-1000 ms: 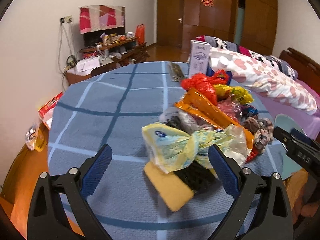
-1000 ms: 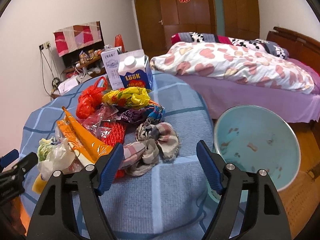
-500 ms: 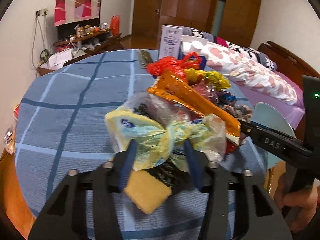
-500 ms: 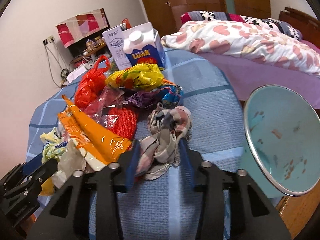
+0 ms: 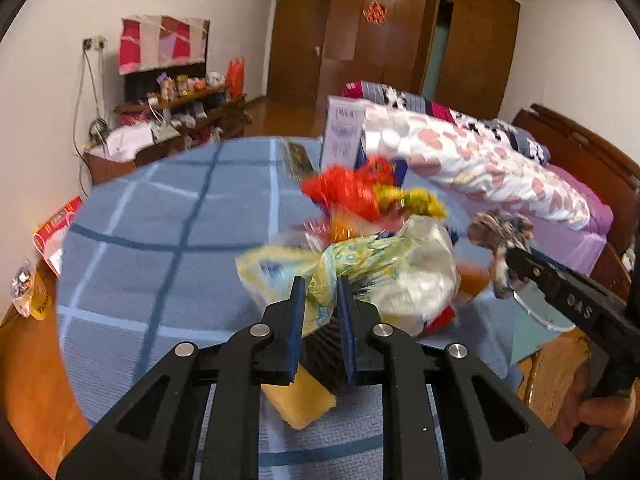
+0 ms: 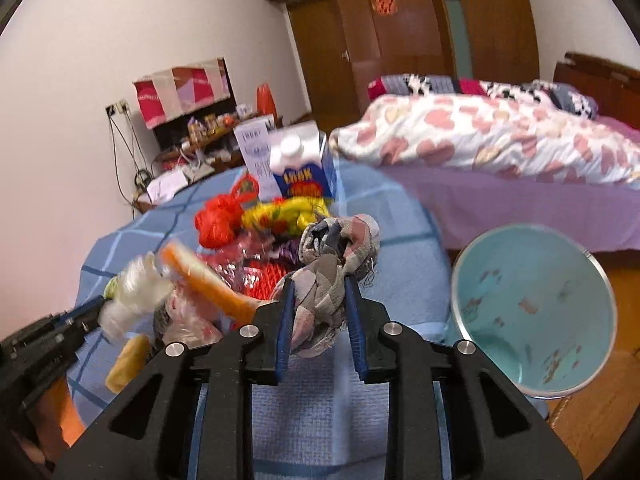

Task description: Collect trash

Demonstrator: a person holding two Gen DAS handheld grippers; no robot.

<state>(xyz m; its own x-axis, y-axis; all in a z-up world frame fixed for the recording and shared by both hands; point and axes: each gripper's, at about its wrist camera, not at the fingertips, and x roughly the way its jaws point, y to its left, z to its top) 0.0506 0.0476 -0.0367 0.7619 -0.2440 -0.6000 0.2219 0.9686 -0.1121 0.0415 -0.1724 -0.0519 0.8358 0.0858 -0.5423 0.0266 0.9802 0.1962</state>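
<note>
A heap of trash lies on the round table with its blue checked cover [image 5: 160, 240]. My left gripper [image 5: 322, 280] is shut on the twisted neck of a yellow-green plastic bag [image 5: 400, 268], which hangs blurred just above the table. A yellow sponge [image 5: 300, 400] with a black scourer lies under it. My right gripper [image 6: 319, 280] has its jaws closing, pads pressed on a crumpled checked cloth [image 6: 340, 240] bunched between them. The left wrist view shows that cloth [image 5: 500, 228] at the right gripper's tip.
An orange wrapper [image 6: 208, 284], a red mesh bag [image 6: 218, 220], a yellow wrapper [image 6: 280, 212] and a milk carton [image 6: 300, 168] stay on the table. A light blue bin [image 6: 560, 260] stands off the table's right edge. A bed [image 6: 500, 140] lies behind.
Both grippers went from wide open to closed, the left on the plastic bag, the right on the checked cloth. Both have lifted their loads slightly; the bag is blurred.
</note>
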